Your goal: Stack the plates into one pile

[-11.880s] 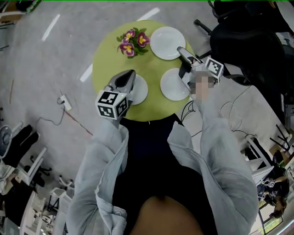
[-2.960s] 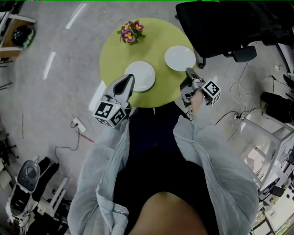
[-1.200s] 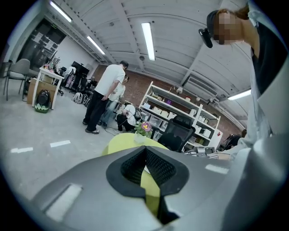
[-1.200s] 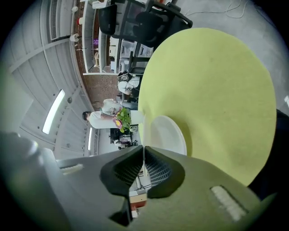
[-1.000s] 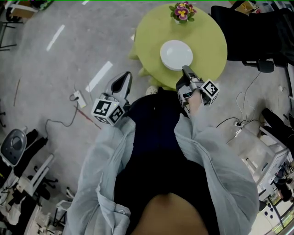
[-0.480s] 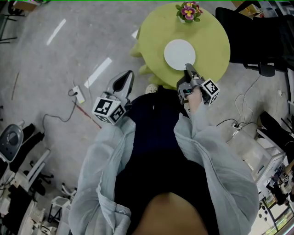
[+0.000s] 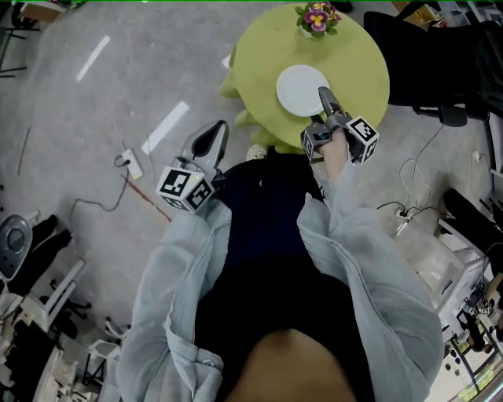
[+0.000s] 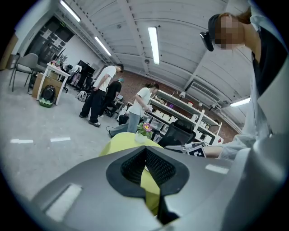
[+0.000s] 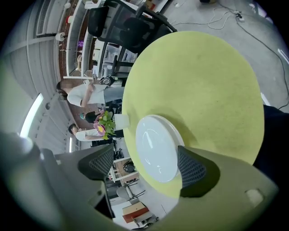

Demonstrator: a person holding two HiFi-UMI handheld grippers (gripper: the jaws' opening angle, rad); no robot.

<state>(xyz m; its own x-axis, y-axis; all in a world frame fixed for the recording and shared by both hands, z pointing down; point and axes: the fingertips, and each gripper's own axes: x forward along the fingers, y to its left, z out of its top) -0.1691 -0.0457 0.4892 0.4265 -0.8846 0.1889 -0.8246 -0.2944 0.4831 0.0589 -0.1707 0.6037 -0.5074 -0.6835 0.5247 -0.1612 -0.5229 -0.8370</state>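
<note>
White pile of plates (image 7: 301, 89) sits on the round yellow-green table (image 7: 354, 59), toward the edge nearest me, with a small flower pot (image 7: 317, 18) at the far edge, well apart from it. My right gripper (image 7: 325, 97) points across the table's near edge, its tips just beside the right rim of the pile. In the right gripper view its jaws stand wide and are opening; the pile shows in the gap between them, and neither of the pads (image 9: 191, 168) presses on it, so nothing is held. In that view the layered rims of the plates show on the side nearest the right pad. My left gripper (image 7: 209, 141) hangs off the table, over the grey floor (image 7: 94, 118) to the left. In the left gripper view its jaws are together with nothing between them. Black office chair (image 7: 440, 47) stands just beyond the table on the right.
</note>
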